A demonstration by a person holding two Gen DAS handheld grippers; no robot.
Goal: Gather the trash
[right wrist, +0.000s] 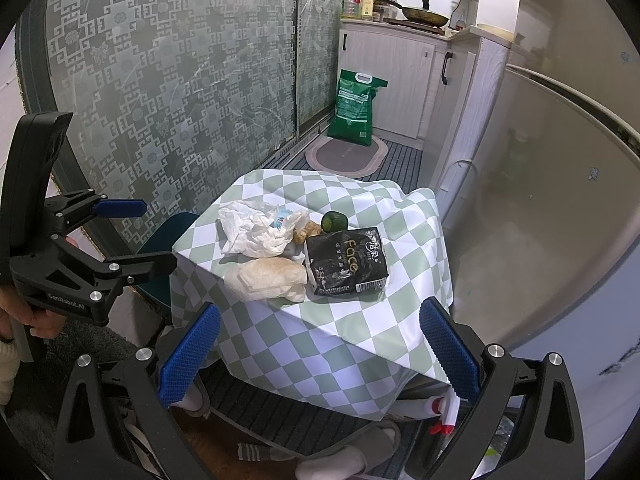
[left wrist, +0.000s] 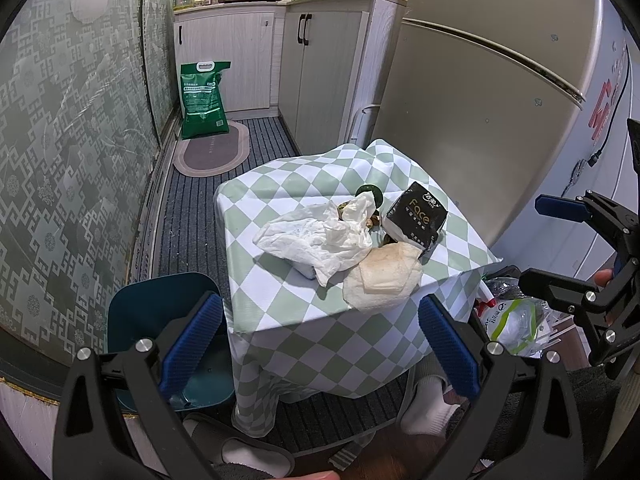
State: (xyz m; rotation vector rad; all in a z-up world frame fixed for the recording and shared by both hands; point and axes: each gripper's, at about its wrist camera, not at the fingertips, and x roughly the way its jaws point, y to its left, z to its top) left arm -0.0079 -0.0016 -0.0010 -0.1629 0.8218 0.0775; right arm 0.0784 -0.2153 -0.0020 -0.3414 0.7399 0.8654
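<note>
A small table under a green-and-white checked cloth (left wrist: 280,300) (right wrist: 340,320) carries the trash. On it lie a crumpled white tissue (left wrist: 316,236) (right wrist: 256,232), a stained tan paper wad (left wrist: 380,280) (right wrist: 268,276), some food scraps (left wrist: 374,220) (right wrist: 306,234), a green fruit (left wrist: 370,194) (right wrist: 335,222) and a black "Face" tissue pack (left wrist: 416,216) (right wrist: 348,264). My left gripper (left wrist: 320,344) (right wrist: 140,234) hovers open before the table's near edge, holding nothing. My right gripper (right wrist: 320,352) (left wrist: 544,244) is open too, empty, short of the table's near corner.
A teal plastic seat or bin (left wrist: 160,312) stands left of the table by the patterned glass door (left wrist: 80,140). A plastic bag with rubbish (left wrist: 512,320) sits at the right, near the fridge (left wrist: 480,100). A person's slippered feet (left wrist: 420,404) rest under the table. Beyond are a green sack (left wrist: 204,100) and an oval mat (left wrist: 212,152).
</note>
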